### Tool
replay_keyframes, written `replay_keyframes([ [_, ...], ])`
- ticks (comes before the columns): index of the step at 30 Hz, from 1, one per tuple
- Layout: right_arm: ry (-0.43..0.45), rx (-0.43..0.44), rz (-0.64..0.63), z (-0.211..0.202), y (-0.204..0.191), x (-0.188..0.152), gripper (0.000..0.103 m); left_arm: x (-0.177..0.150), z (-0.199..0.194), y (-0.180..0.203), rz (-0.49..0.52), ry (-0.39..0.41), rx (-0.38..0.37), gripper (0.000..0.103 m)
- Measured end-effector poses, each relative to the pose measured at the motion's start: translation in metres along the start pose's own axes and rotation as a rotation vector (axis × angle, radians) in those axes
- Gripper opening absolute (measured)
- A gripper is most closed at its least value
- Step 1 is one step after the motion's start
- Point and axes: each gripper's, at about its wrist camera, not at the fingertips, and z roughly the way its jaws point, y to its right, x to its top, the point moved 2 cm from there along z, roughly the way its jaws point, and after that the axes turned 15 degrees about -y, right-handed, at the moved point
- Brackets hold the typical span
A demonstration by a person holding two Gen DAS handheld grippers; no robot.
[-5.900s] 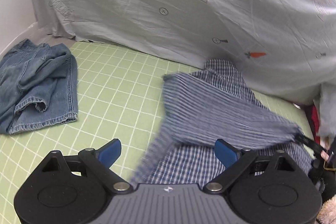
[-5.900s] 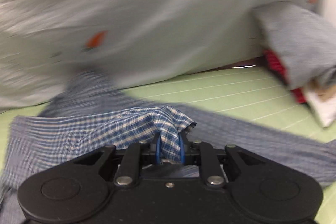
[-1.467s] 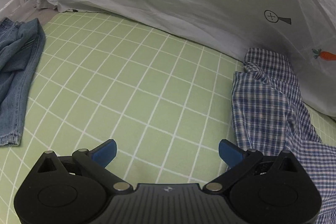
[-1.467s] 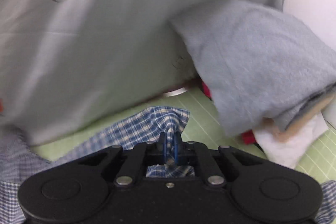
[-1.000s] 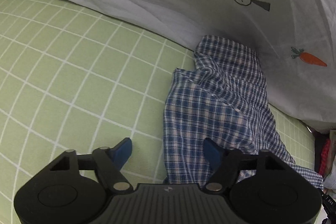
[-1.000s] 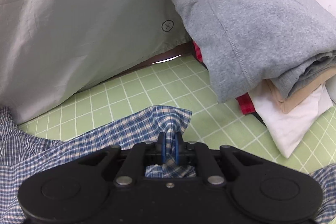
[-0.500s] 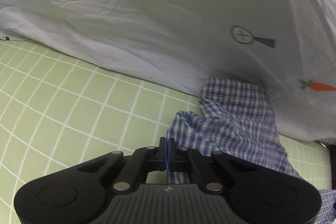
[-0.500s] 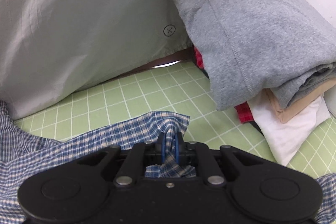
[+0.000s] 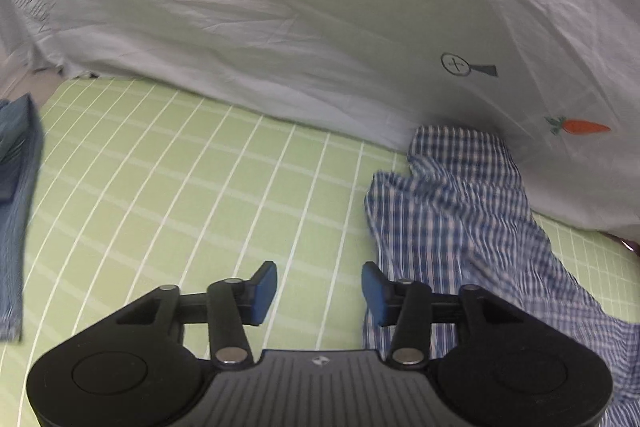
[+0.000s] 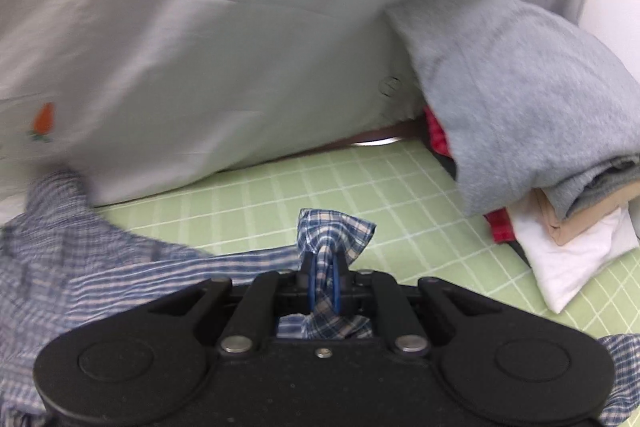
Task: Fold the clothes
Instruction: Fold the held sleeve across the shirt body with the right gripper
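The blue checked shirt [image 9: 460, 211] sprawls on the green grid tabletop [image 9: 180, 187], now beside the left gripper [image 9: 319, 291] rather than in it. Half a second ago its fingers were shut at the shirt's edge; they have just been opening, with nothing between them (a regrasp seems likely). The right gripper [image 10: 324, 277] still pinches a shirt corner.

Both wrist views low, angled down, sharing plaid shirt [image 9: 460, 211], green mat [image 10: 360, 183]
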Motion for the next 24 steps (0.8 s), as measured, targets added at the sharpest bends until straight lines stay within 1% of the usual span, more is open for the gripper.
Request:
replay_keyframes([
  [2,0.017,0.022,-0.09,-0.018,-0.021,-0.013,0.008,-0.023,-0.016,-0.005,-0.002,-0.017,0.028,0.053],
  [4,0.035,0.033,-0.206,-0.038,-0.044,-0.03,0.008,-0.048,-0.033,-0.009,0.003,-0.022,0.053,0.054],
  [6,0.055,0.042,-0.324,-0.058,-0.067,-0.049,0.008,-0.075,-0.05,-0.011,0.011,-0.027,0.041,0.057],
  [8,0.067,0.059,-0.411,-0.078,-0.087,-0.075,0.008,-0.099,-0.064,-0.011,0.016,-0.034,0.029,0.061],
  [11,0.054,0.109,-0.491,-0.1,-0.111,-0.117,0.008,-0.137,-0.079,-0.013,0.01,-0.035,0.036,0.064],
  [15,-0.004,0.15,-0.565,-0.118,-0.135,-0.179,0.008,-0.185,-0.09,-0.017,0.004,-0.056,0.047,0.069],
  [17,-0.034,0.166,-0.56,-0.127,-0.141,-0.204,0.009,-0.205,-0.092,-0.018,0.008,-0.076,0.057,0.069],
  [18,-0.048,0.182,-0.537,-0.132,-0.14,-0.213,0.02,-0.214,-0.093,-0.019,0.006,-0.084,0.062,0.07],
  [19,-0.062,0.198,-0.515,-0.136,-0.14,-0.223,0.037,-0.223,-0.093,-0.02,0.004,-0.093,0.065,0.073],
  [20,-0.071,0.212,-0.478,-0.141,-0.136,-0.231,0.045,-0.232,-0.094,-0.021,0.006,-0.098,0.068,0.075],
  [21,-0.077,0.227,-0.437,-0.145,-0.131,-0.238,0.057,-0.24,-0.095,-0.021,0.011,-0.1,0.07,0.075],
  [22,-0.087,0.234,-0.409,-0.148,-0.127,-0.243,0.064,-0.247,-0.096,-0.021,0.02,-0.102,0.07,0.076],
  [23,-0.097,0.239,-0.385,-0.15,-0.123,-0.247,0.068,-0.254,-0.097,-0.021,0.031,-0.105,0.068,0.077],
  [24,-0.108,0.232,-0.36,-0.151,-0.117,-0.252,0.08,-0.261,-0.098,-0.022,0.043,-0.111,0.068,0.078],
])
